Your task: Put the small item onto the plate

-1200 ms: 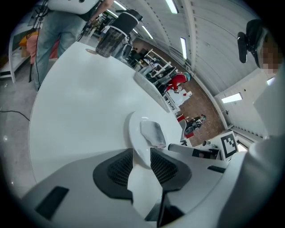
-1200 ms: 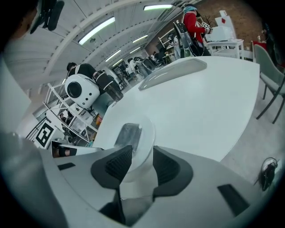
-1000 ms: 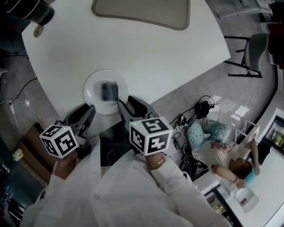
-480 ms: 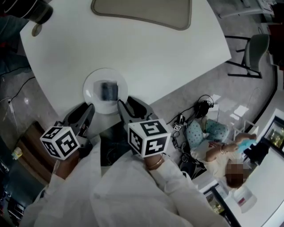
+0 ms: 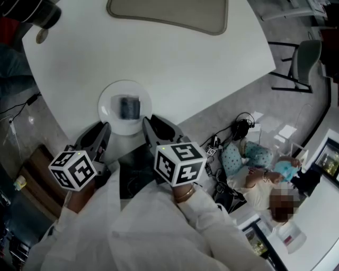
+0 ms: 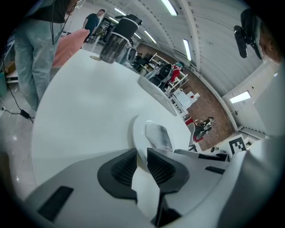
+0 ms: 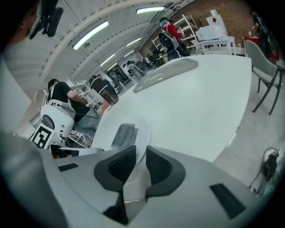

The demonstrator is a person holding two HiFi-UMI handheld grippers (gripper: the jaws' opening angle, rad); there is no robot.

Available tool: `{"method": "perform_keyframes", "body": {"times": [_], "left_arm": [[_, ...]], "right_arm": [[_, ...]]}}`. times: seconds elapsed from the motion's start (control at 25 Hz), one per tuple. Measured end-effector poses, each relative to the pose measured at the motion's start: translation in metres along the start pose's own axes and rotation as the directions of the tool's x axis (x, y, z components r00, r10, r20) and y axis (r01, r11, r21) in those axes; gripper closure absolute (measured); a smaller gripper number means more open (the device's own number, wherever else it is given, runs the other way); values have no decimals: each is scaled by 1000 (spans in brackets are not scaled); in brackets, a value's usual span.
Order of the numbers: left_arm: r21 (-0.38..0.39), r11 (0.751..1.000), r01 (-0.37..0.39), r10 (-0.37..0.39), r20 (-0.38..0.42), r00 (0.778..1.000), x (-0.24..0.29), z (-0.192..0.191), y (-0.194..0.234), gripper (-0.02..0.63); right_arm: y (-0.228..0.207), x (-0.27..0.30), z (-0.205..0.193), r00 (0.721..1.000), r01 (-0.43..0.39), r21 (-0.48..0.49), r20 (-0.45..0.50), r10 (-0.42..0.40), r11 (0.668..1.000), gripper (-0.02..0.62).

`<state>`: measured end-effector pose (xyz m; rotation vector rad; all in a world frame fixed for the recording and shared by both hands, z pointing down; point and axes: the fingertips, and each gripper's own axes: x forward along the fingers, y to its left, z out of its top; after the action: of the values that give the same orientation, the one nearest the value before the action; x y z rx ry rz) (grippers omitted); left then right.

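A small dark grey item (image 5: 128, 108) lies on a round white plate (image 5: 108, 108) near the front edge of the white table (image 5: 175, 69). Both grippers hover just short of the plate. My left gripper (image 5: 101, 130) is at its near left and my right gripper (image 5: 154, 123) at its near right. In the left gripper view the plate (image 6: 139, 133) and item (image 6: 158, 136) lie just beyond the jaws (image 6: 141, 165). The right gripper view shows the same plate (image 7: 143, 130) and item (image 7: 124, 134) past its jaws (image 7: 140, 165). Both pairs of jaws have just been closing, a narrow gap remains, and nothing is between them.
A long beige tray (image 5: 167, 16) lies at the table's far side, and a dark jug (image 5: 45, 12) stands at the far left corner. A chair (image 5: 306, 58) stands right of the table. Cables and bags (image 5: 238, 153) and a person lie on the floor at the right.
The plate, the item and both hands keep their places. The person on the floor at the right has shifted.
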<state>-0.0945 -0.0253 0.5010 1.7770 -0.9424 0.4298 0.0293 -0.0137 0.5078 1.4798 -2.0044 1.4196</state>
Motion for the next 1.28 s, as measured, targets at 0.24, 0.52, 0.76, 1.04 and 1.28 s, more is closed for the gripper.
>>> {"method": "perform_keyframes", "body": {"times": [0.24,0.52,0.76,1.04,1.28], "left_arm": [[22,1000,-3,3,21,1000,-2,2,-2,535],[57,998,19,-20,25,999,-3,3,-8,535],[92,995,33,-37,41,998,-6,14,-17,535],[155,986,65,-76,68,995,-11,36,-29,535],[183,979,93,-107,72,992,-20,45,-35,535]], "right_arm": [[-1,-2,-1,1000,-23,65,-7,23,998,525],[-1,-8,2,1000,-10,35,-2,10,999,523],[4,-15,15,1000,-4,9,26,3,1000,524],[11,-22,35,997,15,-5,79,-14,1000,523],[22,-31,42,995,24,-12,98,-23,1000,523]]}}
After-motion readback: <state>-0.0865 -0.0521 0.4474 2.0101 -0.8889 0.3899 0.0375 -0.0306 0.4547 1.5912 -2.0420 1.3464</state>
